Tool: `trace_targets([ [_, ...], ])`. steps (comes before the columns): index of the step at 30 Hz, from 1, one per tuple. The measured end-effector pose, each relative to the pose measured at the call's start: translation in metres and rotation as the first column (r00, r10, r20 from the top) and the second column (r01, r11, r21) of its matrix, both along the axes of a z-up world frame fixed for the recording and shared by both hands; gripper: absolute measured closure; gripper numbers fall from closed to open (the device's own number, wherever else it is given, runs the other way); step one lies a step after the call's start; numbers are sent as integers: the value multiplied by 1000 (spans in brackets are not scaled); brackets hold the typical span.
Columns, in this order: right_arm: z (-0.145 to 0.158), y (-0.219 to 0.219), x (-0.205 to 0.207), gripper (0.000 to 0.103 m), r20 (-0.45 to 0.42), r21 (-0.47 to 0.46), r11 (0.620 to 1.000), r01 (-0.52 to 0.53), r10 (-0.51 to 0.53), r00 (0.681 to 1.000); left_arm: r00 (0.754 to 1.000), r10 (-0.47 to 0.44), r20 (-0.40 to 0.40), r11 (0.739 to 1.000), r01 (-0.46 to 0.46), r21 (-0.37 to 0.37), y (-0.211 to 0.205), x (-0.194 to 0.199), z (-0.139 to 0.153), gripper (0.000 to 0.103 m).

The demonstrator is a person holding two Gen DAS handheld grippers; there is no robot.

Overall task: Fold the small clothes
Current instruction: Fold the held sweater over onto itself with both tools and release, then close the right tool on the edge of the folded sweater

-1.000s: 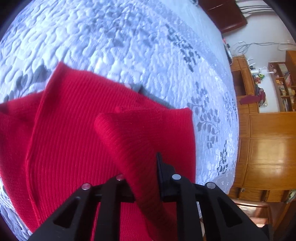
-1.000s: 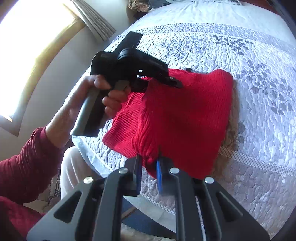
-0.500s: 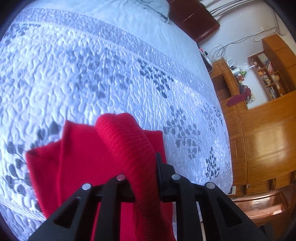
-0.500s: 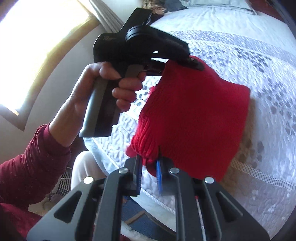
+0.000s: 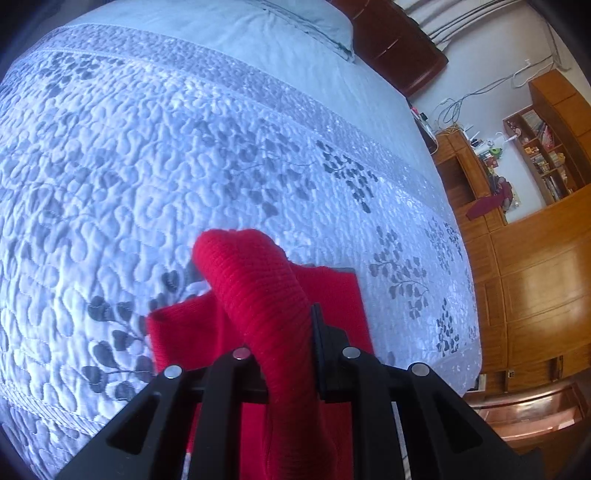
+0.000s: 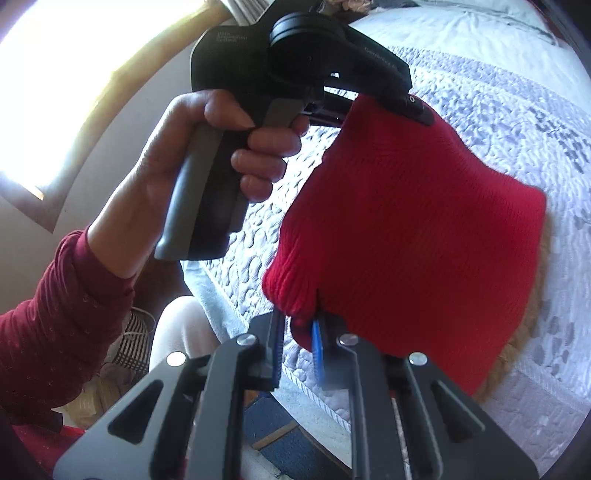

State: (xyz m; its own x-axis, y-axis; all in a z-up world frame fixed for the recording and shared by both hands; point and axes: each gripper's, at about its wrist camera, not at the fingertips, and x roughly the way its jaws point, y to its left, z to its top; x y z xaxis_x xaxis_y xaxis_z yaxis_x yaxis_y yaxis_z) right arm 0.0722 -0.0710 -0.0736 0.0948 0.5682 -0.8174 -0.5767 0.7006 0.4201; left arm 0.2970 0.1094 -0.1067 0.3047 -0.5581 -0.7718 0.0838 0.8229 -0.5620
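Note:
A red knitted garment (image 6: 413,236) is held up over the quilted bed (image 6: 517,110). My right gripper (image 6: 301,328) is shut on its near corner. My left gripper (image 5: 284,354) is shut on another corner, and the fabric (image 5: 258,288) bulges up between its fingers. In the right wrist view the left gripper (image 6: 413,107) is seen from outside, held by a hand, pinching the garment's top edge. The garment's far part lies on the bed (image 5: 147,147).
The bed's near edge (image 6: 317,402) is below the right gripper, with floor under it. Wooden cabinets (image 5: 535,280) and shelves stand past the bed's far side. A window (image 6: 74,74) is at the left. A pillow (image 5: 295,22) lies at the bed's head.
Both grippers have lifted the garment's near edge up and carried it forward over the rest. Less of the garment now lies flat on the bed.

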Motion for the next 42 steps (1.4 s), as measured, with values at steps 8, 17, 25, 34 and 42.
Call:
trace_targets([
  [8,-35,22,1,91,-47,-59,998,-35,32,998,999,25,-40,1000,-25,2,27,-2,-33,88],
  [17,-72,42,2,91,-79,-159,986,-56,43,996,998,45,-45,999,-43,31,35,-9,-65,87],
  [25,-93,40,1,83,-118,-152,988,-38,20,993,997,70,-23,996,-69,52,39,-15,-73,80],
  [34,-43,-52,-17,55,-106,-55,990,131,-136,985,995,65,72,975,-79,209,52,-70,-21,62],
  [42,-72,-131,-17,53,-223,-107,914,390,-405,887,999,33,27,973,-38,228,26,-146,-38,59],
])
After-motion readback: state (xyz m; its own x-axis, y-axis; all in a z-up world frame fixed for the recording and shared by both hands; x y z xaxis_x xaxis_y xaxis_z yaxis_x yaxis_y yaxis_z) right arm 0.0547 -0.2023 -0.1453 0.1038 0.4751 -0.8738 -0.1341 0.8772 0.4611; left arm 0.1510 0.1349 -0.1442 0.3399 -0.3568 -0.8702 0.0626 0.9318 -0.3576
